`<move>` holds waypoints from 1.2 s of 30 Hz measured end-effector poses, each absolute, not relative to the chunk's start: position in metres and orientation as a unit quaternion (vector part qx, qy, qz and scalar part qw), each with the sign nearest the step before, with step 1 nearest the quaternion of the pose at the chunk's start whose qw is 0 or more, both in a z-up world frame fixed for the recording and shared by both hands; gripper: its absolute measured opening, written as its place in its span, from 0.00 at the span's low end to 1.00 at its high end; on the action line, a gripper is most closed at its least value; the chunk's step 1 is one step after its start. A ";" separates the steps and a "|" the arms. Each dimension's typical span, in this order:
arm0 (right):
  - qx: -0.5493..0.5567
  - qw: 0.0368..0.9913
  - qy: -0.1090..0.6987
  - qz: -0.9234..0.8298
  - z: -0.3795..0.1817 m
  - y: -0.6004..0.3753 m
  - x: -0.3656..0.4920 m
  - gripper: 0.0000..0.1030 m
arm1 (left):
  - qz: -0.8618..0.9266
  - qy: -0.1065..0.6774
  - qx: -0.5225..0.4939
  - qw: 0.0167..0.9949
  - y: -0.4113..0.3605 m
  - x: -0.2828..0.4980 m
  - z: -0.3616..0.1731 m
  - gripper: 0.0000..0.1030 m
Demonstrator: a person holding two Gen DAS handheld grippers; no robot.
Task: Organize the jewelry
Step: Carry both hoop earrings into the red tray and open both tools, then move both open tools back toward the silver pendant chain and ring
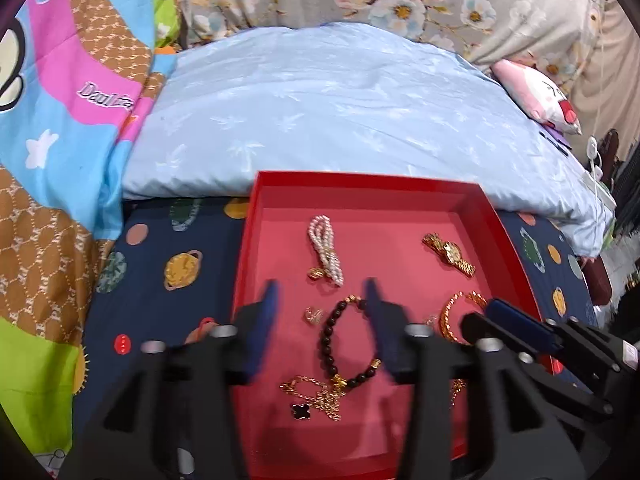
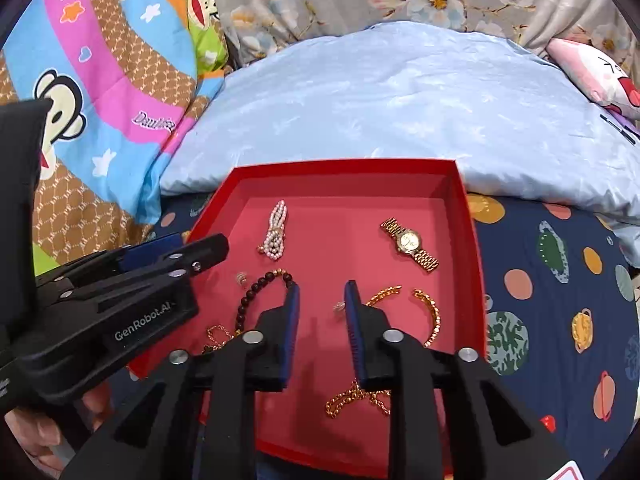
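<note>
Left wrist view: my left gripper (image 1: 322, 292) hangs jaws spread, empty, over the dark bead bracelet (image 1: 346, 344) in the red tray (image 1: 360, 184); right gripper (image 2: 321, 294) also parted, nothing pinched.

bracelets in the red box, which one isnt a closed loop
The gold bangle at the right: its ring has a gap, while the dark bead bracelet forms a full loop.

Both handheld tools share one build: matte black plastic bodies with cut-out triangular openings, round silver screw heads at the pivots, and long fingers faced with ribbed dark blue pads. The left gripper (image 2: 188, 254) carries white "GenRobot.AI" lettering on its side. The right gripper (image 2: 321, 290) shows a white label corner near its base.
</note>
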State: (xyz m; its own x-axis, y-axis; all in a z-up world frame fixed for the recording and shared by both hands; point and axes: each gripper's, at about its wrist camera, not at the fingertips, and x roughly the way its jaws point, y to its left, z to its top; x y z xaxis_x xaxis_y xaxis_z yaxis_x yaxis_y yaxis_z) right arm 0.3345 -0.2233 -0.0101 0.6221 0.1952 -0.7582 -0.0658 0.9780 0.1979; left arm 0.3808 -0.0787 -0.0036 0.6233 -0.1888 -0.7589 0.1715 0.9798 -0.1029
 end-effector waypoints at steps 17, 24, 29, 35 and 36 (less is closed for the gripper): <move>0.093 0.906 0.412 0.007 0.026 -0.267 0.164 0.39 | -0.105 0.419 -0.022 0.901 -0.036 0.251 0.028 0.61; 0.103 0.895 0.433 -0.028 0.010 -0.280 0.099 0.39 | -0.130 0.461 -0.015 0.878 -0.047 0.184 0.000 0.71; 0.116 0.886 0.447 -0.046 -0.003 -0.291 0.070 0.39 | -0.154 0.488 0.005 0.859 -0.074 0.155 -0.025 0.71; 0.122 0.882 0.452 -0.049 -0.008 -0.292 0.050 0.39 | -0.157 0.494 0.029 0.855 -0.098 0.143 -0.047 0.71; 0.123 0.882 0.453 -0.048 -0.009 -0.293 0.049 0.39 | -0.155 0.496 0.036 0.854 -0.103 0.143 -0.052 0.71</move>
